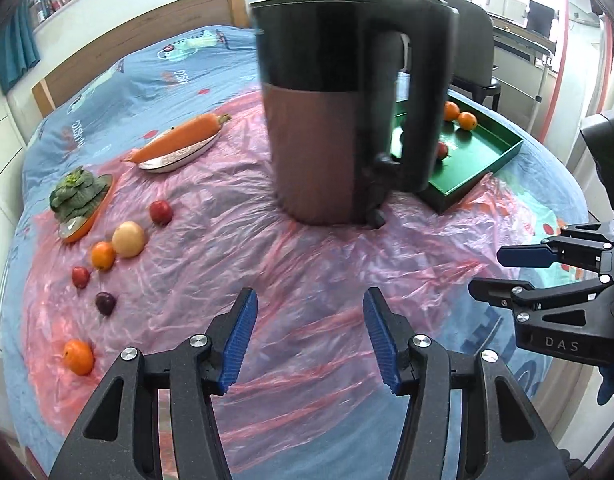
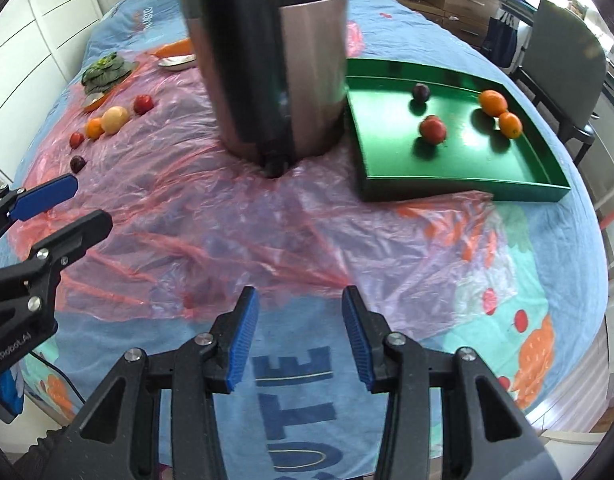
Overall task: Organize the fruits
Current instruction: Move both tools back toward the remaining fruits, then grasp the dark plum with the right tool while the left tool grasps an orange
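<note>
Gathering the loose fruit into the green tray

Reaching for the loose fruit is, by my reading, the step in hand. Six pieces lie in a ragged line near the left edge of the bed, on the crinkled pink plastic sheet (image 1: 235, 208): a red plum-like fruit (image 1: 161, 212), a pale yellow round fruit (image 1: 128, 239), a small orange (image 1: 103, 255), a small red fruit (image 1: 81, 277), a dark purple plum (image 1: 105, 303) and a larger orange (image 1: 79, 357) nearest the bed's front edge. The left gripper (image 1: 309, 338) hangs over bare sheet, jaws apart and empty; the right gripper (image 2: 301, 338) is likewise parted, holding nothing. The shallow green rectangular tray (image 2: 459, 184) sits toward the right edge and already holds four pieces.

Taking the nearest orange first looks wise, with the jaws closing across its widest part, since round fruit may roll on slick plastic.

A tall black-and-copper electric kettle (image 1: 339, 112) stands mid-bed, directly between fruit row and tray, so any carry should pass in front of it. Beyond the row, a leafy green vegetable on an orange dish (image 1: 79, 196) and a carrot on a white oval plate (image 1: 183, 142) lie close enough to be nudged.
</note>
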Demonstrator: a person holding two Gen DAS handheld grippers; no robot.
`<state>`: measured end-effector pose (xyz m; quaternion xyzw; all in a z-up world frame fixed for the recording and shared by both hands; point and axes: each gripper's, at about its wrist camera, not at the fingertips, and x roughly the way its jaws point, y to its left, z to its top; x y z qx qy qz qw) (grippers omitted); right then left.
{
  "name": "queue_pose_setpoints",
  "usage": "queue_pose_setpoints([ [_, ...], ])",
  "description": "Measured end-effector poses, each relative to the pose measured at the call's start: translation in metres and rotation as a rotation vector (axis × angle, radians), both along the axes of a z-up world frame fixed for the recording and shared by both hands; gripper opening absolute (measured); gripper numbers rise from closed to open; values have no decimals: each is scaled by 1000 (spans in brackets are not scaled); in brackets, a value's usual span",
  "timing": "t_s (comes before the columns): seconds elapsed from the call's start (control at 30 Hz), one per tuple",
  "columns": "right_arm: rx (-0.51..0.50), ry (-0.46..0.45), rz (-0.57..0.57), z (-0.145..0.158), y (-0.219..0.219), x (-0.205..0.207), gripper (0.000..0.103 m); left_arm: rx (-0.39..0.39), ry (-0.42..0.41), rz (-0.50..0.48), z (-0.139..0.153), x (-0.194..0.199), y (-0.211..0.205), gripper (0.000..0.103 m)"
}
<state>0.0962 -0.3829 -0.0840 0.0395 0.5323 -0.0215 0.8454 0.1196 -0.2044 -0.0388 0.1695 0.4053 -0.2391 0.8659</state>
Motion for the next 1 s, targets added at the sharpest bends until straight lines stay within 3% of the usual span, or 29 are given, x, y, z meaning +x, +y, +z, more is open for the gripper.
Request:
queue_pose_setpoints([
  [0.37,49,7,210,-6,107,33,71,34,-6,190,-14,24,100,49],
  [0.83,86,-33,411,-11,206,87,71,58,-40,426,-35,66,218,49],
  [1.0,91,-59,472,-15,236,109,71,37,-48,460,-41,82,245,49],
])
